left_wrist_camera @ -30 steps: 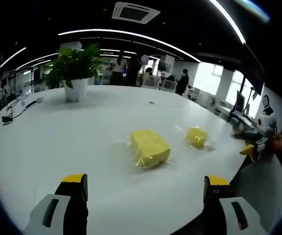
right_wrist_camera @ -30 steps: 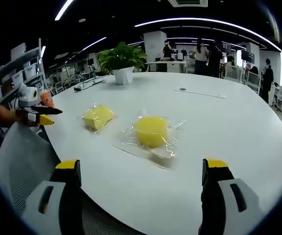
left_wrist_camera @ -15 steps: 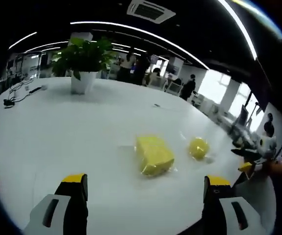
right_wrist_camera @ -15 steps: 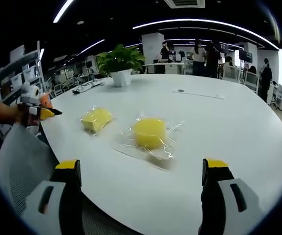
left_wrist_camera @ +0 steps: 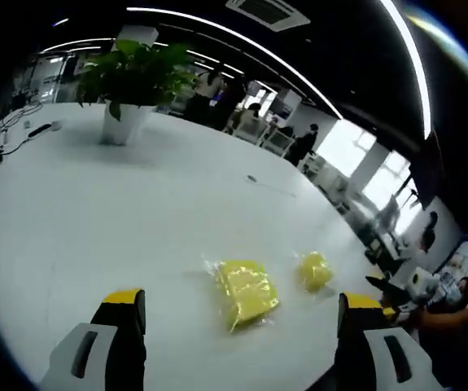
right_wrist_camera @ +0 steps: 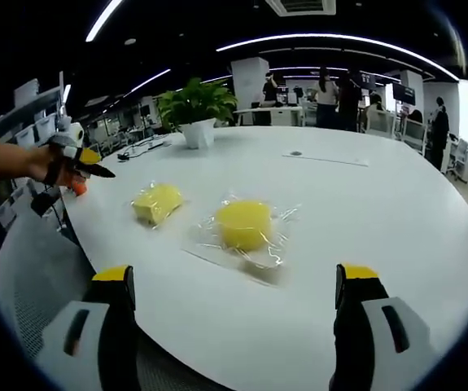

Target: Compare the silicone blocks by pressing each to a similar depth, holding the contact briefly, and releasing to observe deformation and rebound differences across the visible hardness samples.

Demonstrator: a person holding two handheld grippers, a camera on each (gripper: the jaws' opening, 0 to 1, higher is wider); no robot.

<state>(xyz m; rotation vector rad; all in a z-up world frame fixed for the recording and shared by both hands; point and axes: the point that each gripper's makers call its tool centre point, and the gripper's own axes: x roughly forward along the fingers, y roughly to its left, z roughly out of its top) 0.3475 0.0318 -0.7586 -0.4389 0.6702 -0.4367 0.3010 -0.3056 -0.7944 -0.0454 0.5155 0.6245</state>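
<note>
Two tools, the left tool (left_wrist_camera: 238,314) and the right tool (right_wrist_camera: 234,297), hang wide open and empty, and we have lifted the left one higher. Beyond, the rectangular block (right_wrist_camera: 158,202) and the round block (right_wrist_camera: 243,224) lie apart in wrappers on the bench (right_wrist_camera: 380,204), so no press is begun yet.

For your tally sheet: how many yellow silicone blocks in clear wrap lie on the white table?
2. The rectangular yellow silicone block lies nearer the potted plant; the round yellow silicone block lies beside it, nearer the right gripper.
</note>
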